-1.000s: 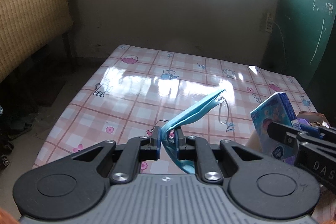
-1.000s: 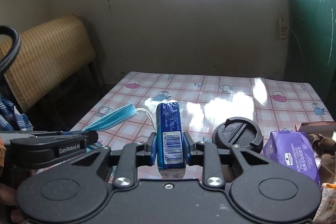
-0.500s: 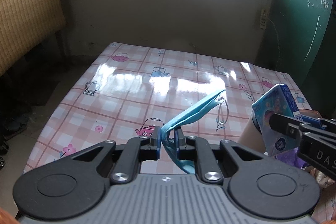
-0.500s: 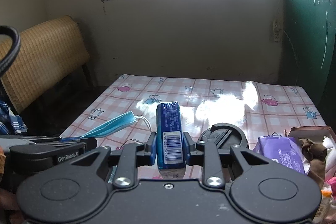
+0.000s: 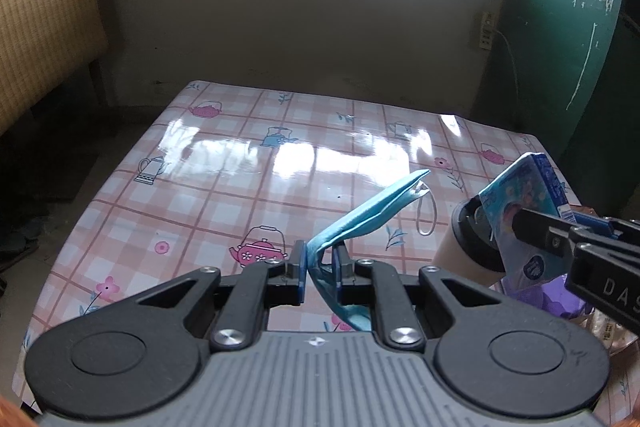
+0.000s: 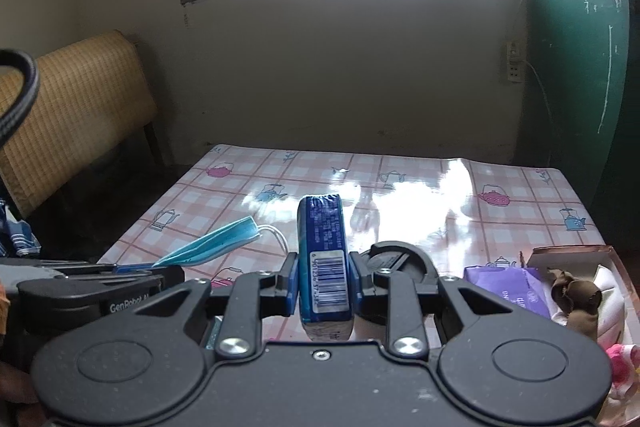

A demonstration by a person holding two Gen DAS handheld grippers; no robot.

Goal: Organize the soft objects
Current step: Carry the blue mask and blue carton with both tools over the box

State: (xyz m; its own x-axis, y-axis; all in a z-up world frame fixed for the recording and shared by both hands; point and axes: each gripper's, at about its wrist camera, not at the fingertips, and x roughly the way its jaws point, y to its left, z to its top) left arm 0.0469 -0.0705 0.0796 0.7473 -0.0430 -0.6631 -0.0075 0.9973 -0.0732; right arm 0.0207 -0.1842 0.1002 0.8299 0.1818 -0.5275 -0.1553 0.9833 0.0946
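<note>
My left gripper [image 5: 320, 267] is shut on a light blue face mask [image 5: 372, 211], which sticks up and forward above the checked tablecloth [image 5: 240, 171]; its white ear loop [image 5: 425, 215] hangs from the far end. My right gripper [image 6: 324, 275] is shut on a blue tissue pack [image 6: 325, 259], held upright with its barcode toward the camera. The pack also shows in the left wrist view [image 5: 520, 211] at the right. The mask also shows in the right wrist view [image 6: 216, 243] at the left.
A cup with a black lid [image 6: 400, 263] stands just behind the right gripper. A purple wipes pack [image 6: 516, 291] and a box [image 6: 576, 255] of soft items lie at the right. A woven headboard [image 6: 76, 107] stands left of the table; a green door [image 6: 580, 47] at the right.
Both grippers have pulled back and up a little from the table, still holding the mask and the tissue pack. The box at the right has come into the right wrist view.
</note>
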